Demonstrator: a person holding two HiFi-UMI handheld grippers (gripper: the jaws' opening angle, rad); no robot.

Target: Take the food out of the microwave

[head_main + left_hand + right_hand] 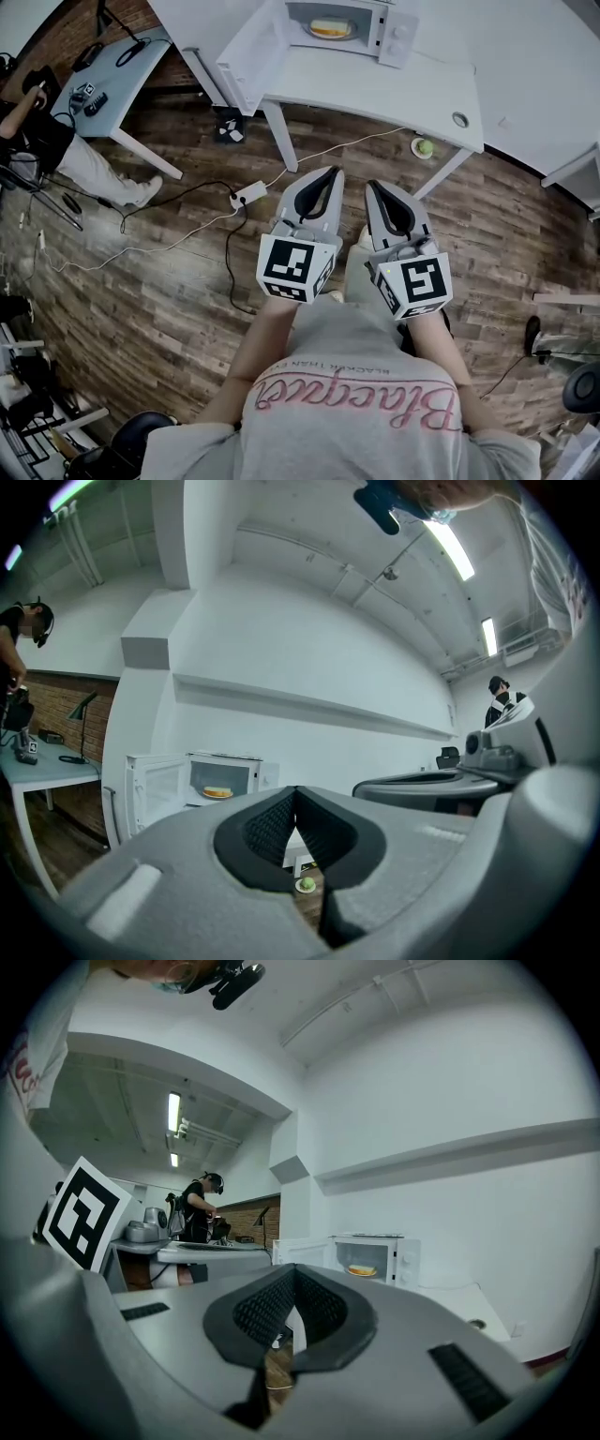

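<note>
Your left tongs [329, 172] and right tongs [375, 186] both closed, nothing between them, side by side over the wood floor [169, 291], food [330, 28] inside the open microwave [395, 37] on the white desk [394, 94]

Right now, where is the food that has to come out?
The food sits inside the open microwave on the white table, at the top centre of the head view.

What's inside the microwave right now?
The microwave has its door open. Inside sits a plate with a yellowish, bread-like food. What lies under the plate is covered, and the food's kind is too small to tell.
</note>
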